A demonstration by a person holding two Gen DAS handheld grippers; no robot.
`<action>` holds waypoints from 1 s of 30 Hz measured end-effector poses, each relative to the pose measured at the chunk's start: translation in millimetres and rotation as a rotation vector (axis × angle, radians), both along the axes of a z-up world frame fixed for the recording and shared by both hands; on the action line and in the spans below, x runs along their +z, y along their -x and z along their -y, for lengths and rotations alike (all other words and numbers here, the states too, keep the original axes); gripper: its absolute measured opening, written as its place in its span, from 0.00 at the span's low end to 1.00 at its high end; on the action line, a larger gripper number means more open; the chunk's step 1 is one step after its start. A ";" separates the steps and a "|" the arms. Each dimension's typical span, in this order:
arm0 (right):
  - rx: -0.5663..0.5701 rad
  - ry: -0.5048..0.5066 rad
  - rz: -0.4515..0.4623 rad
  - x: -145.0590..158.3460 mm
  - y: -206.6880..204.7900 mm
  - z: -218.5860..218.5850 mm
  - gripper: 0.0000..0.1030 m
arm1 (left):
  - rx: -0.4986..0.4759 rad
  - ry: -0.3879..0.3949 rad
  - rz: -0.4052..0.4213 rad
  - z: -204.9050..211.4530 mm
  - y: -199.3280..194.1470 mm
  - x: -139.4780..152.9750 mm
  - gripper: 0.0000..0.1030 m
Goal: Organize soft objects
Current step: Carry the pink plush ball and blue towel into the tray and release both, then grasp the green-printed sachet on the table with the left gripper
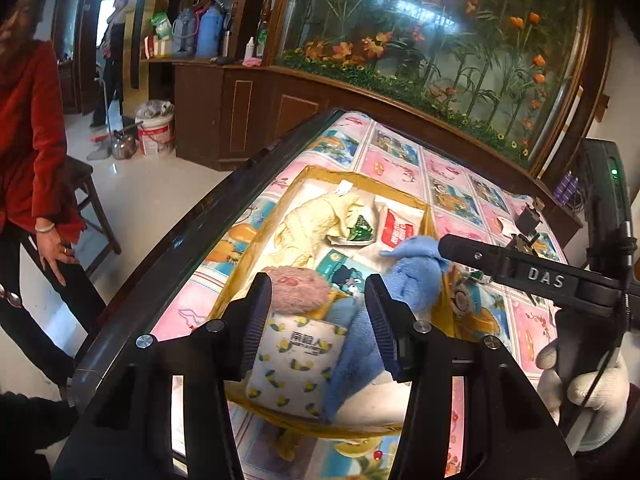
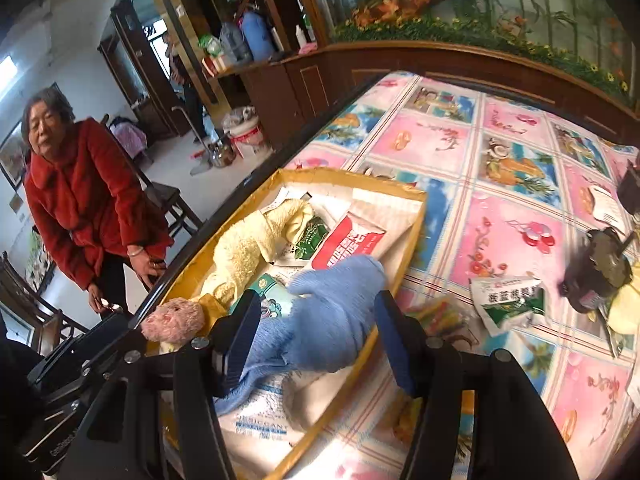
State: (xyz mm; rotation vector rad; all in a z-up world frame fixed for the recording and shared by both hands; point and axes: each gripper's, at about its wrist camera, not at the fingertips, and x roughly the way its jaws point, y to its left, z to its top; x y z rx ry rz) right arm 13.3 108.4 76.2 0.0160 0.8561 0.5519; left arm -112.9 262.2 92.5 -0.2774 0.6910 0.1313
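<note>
now your left wrist view shows what the right one hides: a white packet [image 1: 296,364] with lemon print, lying between the spread pads of your left gripper [image 1: 316,320], untouched. your right gripper [image 2: 316,332] also stands apart, the blue towel [image 2: 320,320] lying loose between its pads, draped over the box's [image 2: 412,240] right wall. the pink plush [image 2: 172,320] sits by the box's left wall, the yellow cloth [image 2: 244,248] toward its far end. "das" is readable on the right tool, "desiccant" on a sachet [image 2: 260,424] under the towel. open tablecloth [image 2: 500,200] lies beyond the right wall.
</note>
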 end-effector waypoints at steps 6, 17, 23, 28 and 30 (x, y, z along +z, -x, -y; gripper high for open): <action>-0.023 -0.047 0.028 4.7 26.6 36.9 0.58 | -0.034 -0.151 0.024 44.6 9.2 13.9 0.47; -0.062 -0.122 0.097 19.1 70.7 103.1 0.64 | -0.076 -0.344 0.037 113.0 3.2 21.4 0.66; -0.128 -0.238 0.215 48.7 78.2 138.9 0.79 | -0.083 -0.388 0.009 133.9 -2.8 21.4 0.66; -0.129 -0.184 0.116 -0.8 77.0 152.2 0.79 | -0.116 -0.419 -0.027 154.1 -13.9 10.6 0.66; -0.154 -0.168 0.098 -11.9 76.9 164.2 0.79 | -0.135 -0.429 -0.041 163.3 -18.9 6.5 0.66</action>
